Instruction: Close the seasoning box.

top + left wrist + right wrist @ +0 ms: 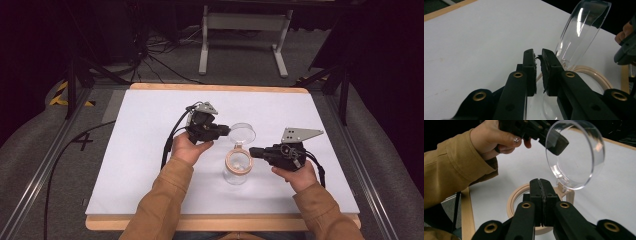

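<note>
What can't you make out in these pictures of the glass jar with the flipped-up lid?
- Jar contents: high view, too small, and the glass is clear.
- Right gripper grip on the beige rim: right gripper view, its own jaws cover the contact.
- Lid top: left gripper view, cut off by the upper edge.

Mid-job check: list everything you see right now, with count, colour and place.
Clear jar with beige rim ring: one, upright, table centre.
Clear round hinged lid: one, swung open, tilted above the jar's far side.
White table sheet: one, on a wooden board.
White metal stand: one, on the floor beyond the table.
Black cables: several, far floor.
Tan sleeves: two, from the bottom edge.
Left tool: black, by the lid, jaws slightly apart.
Right tool: black, shut, at the jar's rim.
</note>
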{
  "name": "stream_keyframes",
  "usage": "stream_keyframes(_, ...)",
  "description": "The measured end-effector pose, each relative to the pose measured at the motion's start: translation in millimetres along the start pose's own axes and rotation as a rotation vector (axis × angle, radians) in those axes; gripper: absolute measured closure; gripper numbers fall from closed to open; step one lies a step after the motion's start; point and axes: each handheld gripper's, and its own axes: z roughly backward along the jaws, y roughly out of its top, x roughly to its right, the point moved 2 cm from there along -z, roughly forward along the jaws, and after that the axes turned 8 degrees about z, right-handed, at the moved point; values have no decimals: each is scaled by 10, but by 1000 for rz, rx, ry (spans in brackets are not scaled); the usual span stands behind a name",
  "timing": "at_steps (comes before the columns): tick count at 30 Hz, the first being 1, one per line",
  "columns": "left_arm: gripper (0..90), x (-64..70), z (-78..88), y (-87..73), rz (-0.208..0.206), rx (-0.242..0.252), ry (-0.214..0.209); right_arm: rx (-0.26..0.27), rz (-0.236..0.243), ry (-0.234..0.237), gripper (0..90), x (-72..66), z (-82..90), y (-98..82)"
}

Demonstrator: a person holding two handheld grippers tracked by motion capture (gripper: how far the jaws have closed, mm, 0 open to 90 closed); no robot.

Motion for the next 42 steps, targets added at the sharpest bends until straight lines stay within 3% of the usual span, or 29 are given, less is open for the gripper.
stream_keyframes(1,815,4,15,1,-19,-9,-5,1,-2,-3,892,7,1,-1)
stream_keyframes(9,806,79,54,-22,-50,-48,-45,2,-33,9,892,37,-3,-4)
stream_keyframes(13,806,125,80,-14,-73,-69,-36,0,-31,11,892,22,-2,0)
stream_keyframes(23,801,90,234,-11,-40,-56,-13,-19,-22,23,892,-5,5,-2)
stream_keyframes(31,795,17,447,-44,-18,-63,32,-77,-41,57,891,-30,7,-19)
stream_keyframes(42,790,-90,618,-106,11,-83,75,-173,-25,66,892,-58,-17,-42)
